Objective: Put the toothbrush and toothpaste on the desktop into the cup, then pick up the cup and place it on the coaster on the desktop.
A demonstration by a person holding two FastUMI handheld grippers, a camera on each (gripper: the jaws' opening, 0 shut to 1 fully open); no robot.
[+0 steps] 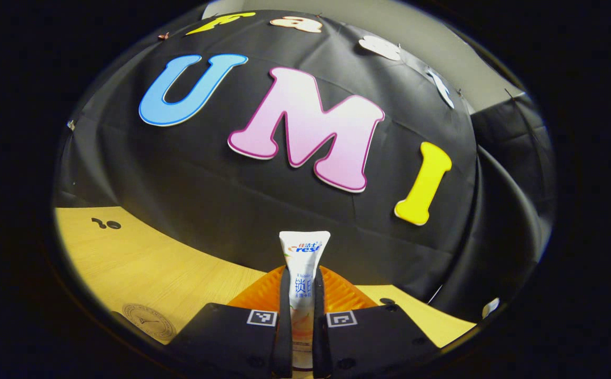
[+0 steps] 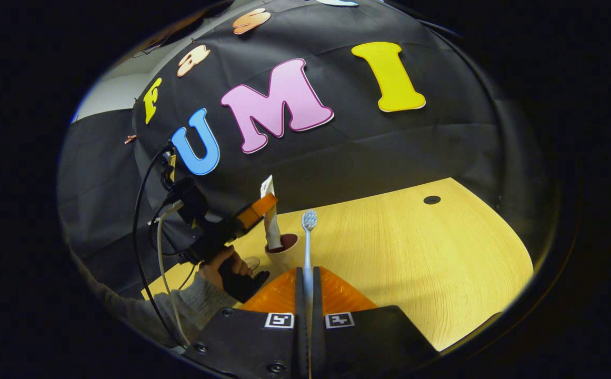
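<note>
A: Where do things stand around the cup (image 2: 282, 251)?

B: The left gripper (image 1: 302, 316) has its jaws closed almost together on the toothpaste (image 1: 303, 273), gripping the tube low down so its flat end sticks up. In the right gripper view that tube (image 2: 269, 221) hangs upright with its lower end at the cup's mouth, perhaps just inside it; I cannot tell whether it touches the rim.

A: And the brush?

B: The right gripper (image 2: 308, 316) has its jaws pinched narrow on the handle of the toothbrush (image 2: 308, 247), bristles up, on the near side of the cup and apart from it. The cup stands on the bench (image 2: 416, 252).

A: The coaster?

B: A round disc (image 1: 147, 321) lies on the bench to the left in the left gripper view. I take it for the coaster, though it is faint.

A: What might spoil it?

B: I'd judge the cup light and narrow. If the tube is let go while leaning, it could tip the cup or flop out. The brush coming in next could also knock the tube or catch the rim, since the two grippers crowd the same opening.
</note>
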